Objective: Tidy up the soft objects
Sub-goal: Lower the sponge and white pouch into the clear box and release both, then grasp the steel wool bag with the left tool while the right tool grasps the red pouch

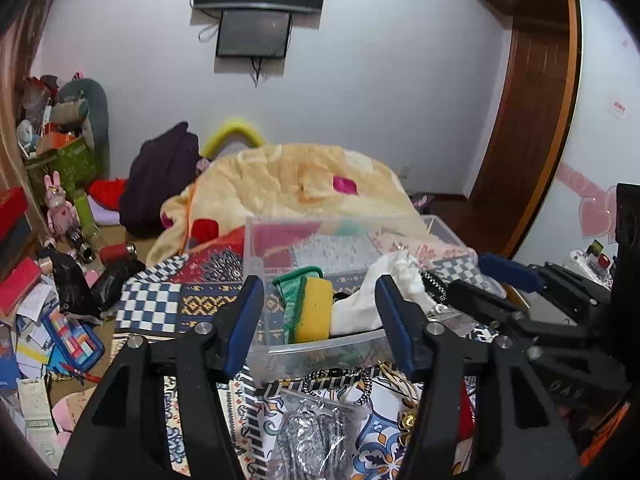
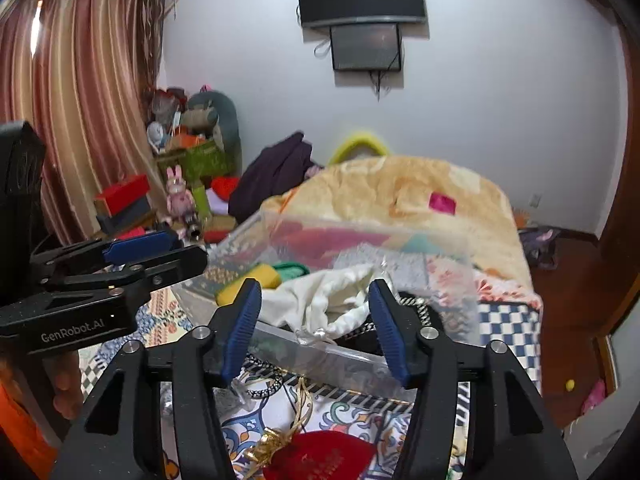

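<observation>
A clear plastic bin (image 1: 320,344) (image 2: 360,356) stands on the patterned bed cover. In it lie a yellow sponge (image 1: 314,312) (image 2: 248,280), a green knitted piece (image 1: 294,284) (image 2: 294,269) and a white cloth pouch (image 1: 384,292) (image 2: 320,300). My left gripper (image 1: 320,300) is open and empty, just before the bin's near rim. My right gripper (image 2: 314,308) is open and empty over the same rim, facing the white pouch. A red felt pouch (image 2: 320,456) and a silver bagged item (image 1: 312,436) lie on the cover in front of the bin.
A cream blanket (image 1: 288,184) (image 2: 400,196) is heaped behind the bin. A dark purple garment (image 1: 160,184) lies at its left. Papers, a pencil case (image 1: 72,336) and toys litter the floor at left. Bracelets and gold ribbon (image 2: 280,440) lie near the bin.
</observation>
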### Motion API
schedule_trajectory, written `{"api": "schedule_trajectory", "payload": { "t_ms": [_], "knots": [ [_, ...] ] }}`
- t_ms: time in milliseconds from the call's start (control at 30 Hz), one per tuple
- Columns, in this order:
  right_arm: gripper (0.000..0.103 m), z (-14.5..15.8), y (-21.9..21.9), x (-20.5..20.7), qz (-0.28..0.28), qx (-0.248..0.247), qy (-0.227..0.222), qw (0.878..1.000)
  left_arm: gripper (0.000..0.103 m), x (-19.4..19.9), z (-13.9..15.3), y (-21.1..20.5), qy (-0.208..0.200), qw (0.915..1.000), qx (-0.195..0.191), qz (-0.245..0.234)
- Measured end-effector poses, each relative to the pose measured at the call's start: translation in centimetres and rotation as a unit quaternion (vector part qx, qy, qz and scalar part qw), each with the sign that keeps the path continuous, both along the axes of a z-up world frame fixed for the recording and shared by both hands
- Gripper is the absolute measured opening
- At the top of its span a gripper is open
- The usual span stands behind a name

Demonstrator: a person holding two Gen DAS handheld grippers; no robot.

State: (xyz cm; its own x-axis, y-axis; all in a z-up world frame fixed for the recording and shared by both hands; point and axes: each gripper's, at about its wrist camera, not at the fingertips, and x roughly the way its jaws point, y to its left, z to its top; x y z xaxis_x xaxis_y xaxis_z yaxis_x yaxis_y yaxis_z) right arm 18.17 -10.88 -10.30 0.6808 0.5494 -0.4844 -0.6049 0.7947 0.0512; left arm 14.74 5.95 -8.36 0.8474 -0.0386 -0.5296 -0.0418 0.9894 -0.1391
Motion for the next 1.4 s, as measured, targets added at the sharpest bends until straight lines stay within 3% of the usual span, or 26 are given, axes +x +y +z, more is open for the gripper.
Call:
{"api": "schedule_trajectory", "payload": {
  "t_ms": [67, 200, 367, 733, 1033, 1133, 1300, 1400],
  "knots": [
    [0.063, 0.5, -0.6, -0.5, 0.000, 0.008, -0.007, 1.000, 0.064, -0.8, 0.4, 0.2, -0.008, 1.0000, 0.000, 0.000],
    [0.065, 1.0, -1.4, -1.7, 0.002, 0.022, -0.018, 1.000, 0.069, -2.4, 0.6, 0.2, -0.018, 0.9998, 0.002, -0.001],
    [0.069, 0.1, -1.8, -2.5, 0.006, 0.020, -0.012, 1.000, 0.072, -3.5, -0.9, -0.2, 0.000, 0.9998, 0.017, -0.008],
    [0.071, -6.9, -1.6, -1.8, 0.009, -0.014, 0.090, 0.996, 0.075, -3.9, -6.6, -0.5, 0.078, 0.9969, 0.001, -0.009],
    [0.072, -10.4, -1.4, -1.6, 0.003, -0.038, 0.145, 0.989, 0.075, -4.0, -10.9, -1.1, 0.132, 0.9912, 0.003, -0.011],
    [0.078, -10.2, -0.9, -1.9, 0.007, -0.043, 0.138, 0.989, 0.075, -3.9, -11.8, -1.0, 0.142, 0.9898, -0.001, -0.008],
    [0.079, -10.4, 0.1, -2.3, 0.006, -0.066, 0.117, 0.991, 0.074, -4.0, -12.1, -0.9, 0.137, 0.9906, -0.004, -0.006],
    [0.068, -10.4, 0.1, -2.4, 0.001, -0.074, 0.107, 0.991, 0.065, -4.3, -12.1, -1.0, 0.132, 0.9912, -0.002, -0.009]
  ]
}}
